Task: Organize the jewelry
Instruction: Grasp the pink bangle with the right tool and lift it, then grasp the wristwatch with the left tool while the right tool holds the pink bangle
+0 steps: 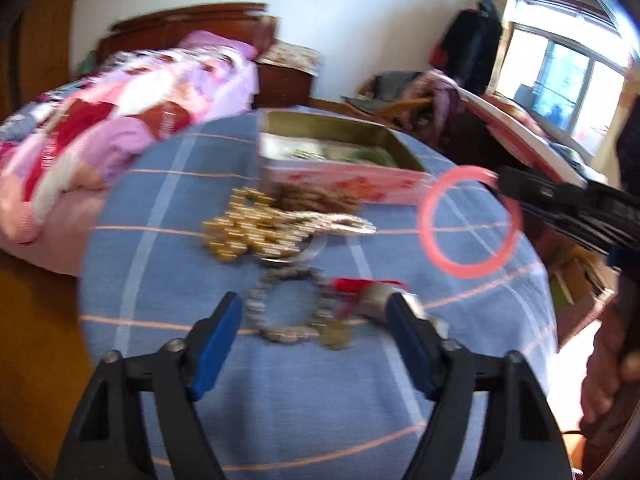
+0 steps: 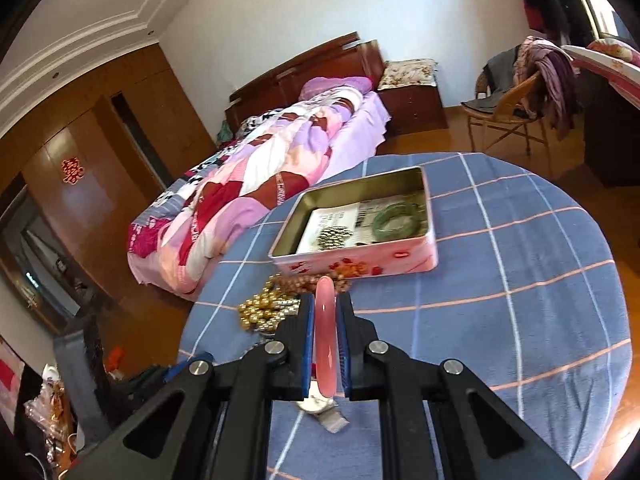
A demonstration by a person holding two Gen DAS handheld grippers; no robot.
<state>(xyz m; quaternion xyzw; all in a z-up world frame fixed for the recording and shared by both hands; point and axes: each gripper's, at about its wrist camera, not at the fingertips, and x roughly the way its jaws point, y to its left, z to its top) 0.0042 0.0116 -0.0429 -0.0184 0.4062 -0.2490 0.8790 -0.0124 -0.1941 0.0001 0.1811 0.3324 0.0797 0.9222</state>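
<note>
Currently: right gripper [image 2: 325,320] clamps pink bangle [image 2: 325,332] edge-on, held above the table [image 2: 520,280]. Tin [image 2: 360,258] at twelve o'clock; carry level, clear the rim, release inside beside green bangle [image 2: 396,220]. Left gripper [image 1: 314,316] gapes, empty, over grey bracelet [image 1: 288,308].

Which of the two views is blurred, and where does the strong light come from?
Left wrist view: motion blur smears the gold beads and the tin; the window at upper right is overexposed. Right wrist view: sharp, the pink bangle and the green bangle read clearly; fisheye bends the table edge.
</note>
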